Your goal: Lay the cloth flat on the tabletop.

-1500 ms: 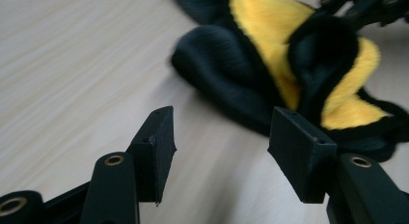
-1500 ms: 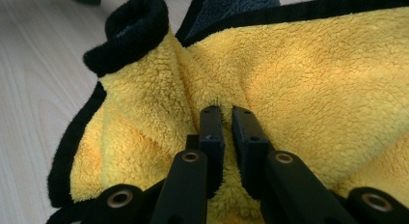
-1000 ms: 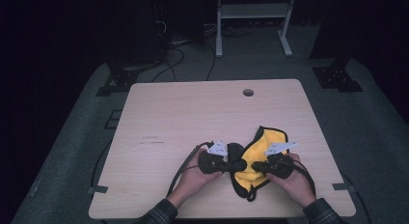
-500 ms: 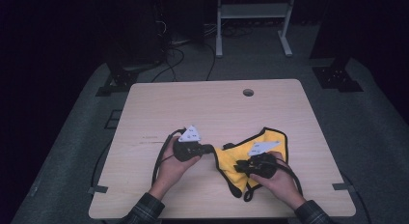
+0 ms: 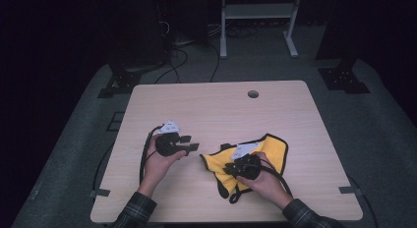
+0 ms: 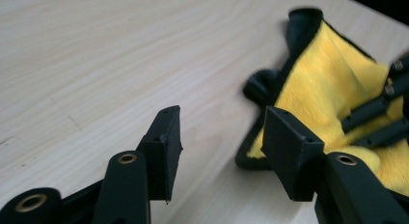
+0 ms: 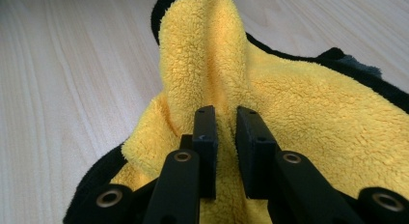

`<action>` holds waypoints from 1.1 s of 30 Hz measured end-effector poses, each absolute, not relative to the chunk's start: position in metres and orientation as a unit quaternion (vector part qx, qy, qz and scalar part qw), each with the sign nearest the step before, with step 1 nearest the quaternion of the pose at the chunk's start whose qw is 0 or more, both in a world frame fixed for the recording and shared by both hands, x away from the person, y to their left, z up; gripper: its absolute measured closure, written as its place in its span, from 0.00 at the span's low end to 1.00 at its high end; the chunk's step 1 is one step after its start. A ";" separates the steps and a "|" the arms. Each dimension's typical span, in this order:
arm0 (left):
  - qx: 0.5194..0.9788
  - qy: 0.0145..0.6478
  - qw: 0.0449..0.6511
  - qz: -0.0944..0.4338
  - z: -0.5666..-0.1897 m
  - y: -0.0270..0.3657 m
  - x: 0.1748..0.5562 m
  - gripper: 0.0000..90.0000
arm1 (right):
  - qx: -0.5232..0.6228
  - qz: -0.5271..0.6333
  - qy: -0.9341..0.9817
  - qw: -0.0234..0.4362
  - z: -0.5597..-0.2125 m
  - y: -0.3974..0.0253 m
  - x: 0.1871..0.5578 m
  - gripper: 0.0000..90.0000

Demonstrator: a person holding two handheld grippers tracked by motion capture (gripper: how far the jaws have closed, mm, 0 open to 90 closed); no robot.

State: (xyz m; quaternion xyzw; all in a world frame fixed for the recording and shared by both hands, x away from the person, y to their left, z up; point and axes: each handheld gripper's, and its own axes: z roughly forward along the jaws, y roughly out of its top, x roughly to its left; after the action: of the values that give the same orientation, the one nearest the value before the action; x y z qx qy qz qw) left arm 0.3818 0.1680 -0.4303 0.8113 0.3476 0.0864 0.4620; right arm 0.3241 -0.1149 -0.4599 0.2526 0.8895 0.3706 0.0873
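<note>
A yellow fleece cloth [image 5: 273, 152] with a black border lies rumpled on the near right part of the wooden table [image 5: 221, 105]. My right gripper [image 5: 227, 167] rests on its left half. In the right gripper view the jaws [image 7: 225, 137] stand close together on a raised fold of the cloth [image 7: 308, 103]. My left gripper [image 5: 189, 142] is held to the left of the cloth, apart from it. Its jaws [image 6: 219, 147] stand wide open over bare wood with nothing between them, and the cloth's edge [image 6: 333, 84] lies just beyond the right jaw.
A small round hole [image 5: 253, 94] is set in the table near its far edge. A black cable [image 5: 145, 154] loops from the left gripper toward the near edge. Beyond the table are a white stand [image 5: 255, 12] and dark equipment on the floor.
My left gripper has let go of the cloth and moved left, away from it, standing open. The right gripper has shifted left with the cloth, which now lies more spread out.
</note>
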 end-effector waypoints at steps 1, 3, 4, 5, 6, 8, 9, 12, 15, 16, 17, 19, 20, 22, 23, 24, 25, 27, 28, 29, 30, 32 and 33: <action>0.812 0.351 0.461 0.079 -0.431 0.167 0.384 0.51 | 0.252 0.370 0.890 0.089 -0.460 -0.114 0.324 0.86; 0.812 0.354 0.459 0.073 -0.433 0.160 0.385 0.49 | 0.253 0.369 0.890 0.089 -0.460 -0.114 0.323 0.86; 0.817 0.356 0.450 0.068 -0.435 0.154 0.386 0.49 | 0.252 0.368 0.890 0.091 -0.460 -0.113 0.323 0.86; 0.822 0.354 0.442 0.066 -0.437 0.150 0.386 0.48 | 0.252 0.367 0.891 0.092 -0.460 -0.113 0.322 0.85; 0.829 0.351 0.432 0.062 -0.441 0.145 0.386 0.49 | 0.249 0.365 0.892 0.097 -0.460 -0.113 0.322 0.85; 0.850 0.346 0.392 0.067 -0.452 0.135 0.384 0.49 | 0.247 0.365 0.892 0.100 -0.460 -0.112 0.321 0.84; 0.850 0.346 0.392 0.067 -0.452 0.135 0.384 0.50 | 0.247 0.365 0.892 0.100 -0.460 -0.112 0.321 0.84; 0.859 0.348 0.368 0.070 -0.460 0.130 0.383 0.51 | 0.245 0.366 0.892 0.100 -0.460 -0.113 0.321 0.81; 0.869 0.342 0.348 0.080 -0.464 0.126 0.381 0.52 | 0.243 0.366 0.892 0.102 -0.460 -0.113 0.321 0.80; 0.872 0.339 0.344 0.084 -0.465 0.126 0.380 0.52 | 0.244 0.367 0.892 0.102 -0.460 -0.113 0.321 0.80; 0.873 0.337 0.341 0.089 -0.465 0.125 0.379 0.51 | 0.243 0.367 0.892 0.102 -0.460 -0.113 0.321 0.79; 0.876 0.331 0.337 0.099 -0.466 0.124 0.377 0.52 | 0.243 0.367 0.892 0.103 -0.460 -0.113 0.321 0.79; 0.879 0.326 0.331 0.107 -0.466 0.124 0.376 0.52 | 0.243 0.369 0.891 0.102 -0.460 -0.114 0.321 0.76; 0.881 0.325 0.323 0.119 -0.466 0.122 0.375 0.51 | 0.248 0.379 0.886 0.102 -0.458 -0.116 0.322 0.70; 0.880 0.330 0.318 0.124 -0.465 0.121 0.375 0.50 | 0.250 0.386 0.882 0.104 -0.456 -0.118 0.322 0.66; 0.880 0.330 0.318 0.124 -0.465 0.121 0.375 0.50 | 0.250 0.386 0.882 0.104 -0.456 -0.118 0.322 0.66; 0.881 0.328 0.319 0.123 -0.465 0.121 0.376 0.50 | 0.257 0.400 0.872 0.115 -0.450 -0.126 0.323 0.64; 0.881 0.326 0.322 0.122 -0.465 0.122 0.376 0.57 | 0.263 0.412 0.864 0.124 -0.443 -0.137 0.325 0.64; 0.882 0.321 0.324 0.120 -0.465 0.123 0.377 0.57 | 0.263 0.412 0.864 0.124 -0.443 -0.137 0.325 0.64; 0.880 0.322 0.327 0.119 -0.465 0.124 0.378 0.60 | 0.268 0.414 0.860 0.133 -0.439 -0.144 0.327 0.64; 0.882 0.319 0.327 0.119 -0.465 0.126 0.379 0.63 | 0.276 0.418 0.854 0.141 -0.436 -0.153 0.329 0.63; 0.882 0.318 0.328 0.115 -0.465 0.127 0.381 0.68 | 0.317 0.425 0.833 0.158 -0.431 -0.184 0.340 0.63; 0.882 0.318 0.328 0.115 -0.465 0.127 0.381 0.69 | 0.317 0.425 0.833 0.158 -0.431 -0.184 0.340 0.63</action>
State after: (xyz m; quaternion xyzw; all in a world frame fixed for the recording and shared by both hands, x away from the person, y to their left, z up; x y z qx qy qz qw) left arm 0.3813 0.1274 -0.4648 0.8821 0.3179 0.1145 0.3283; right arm 0.3397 -0.1838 -0.4310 0.3170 0.8330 0.4250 0.1584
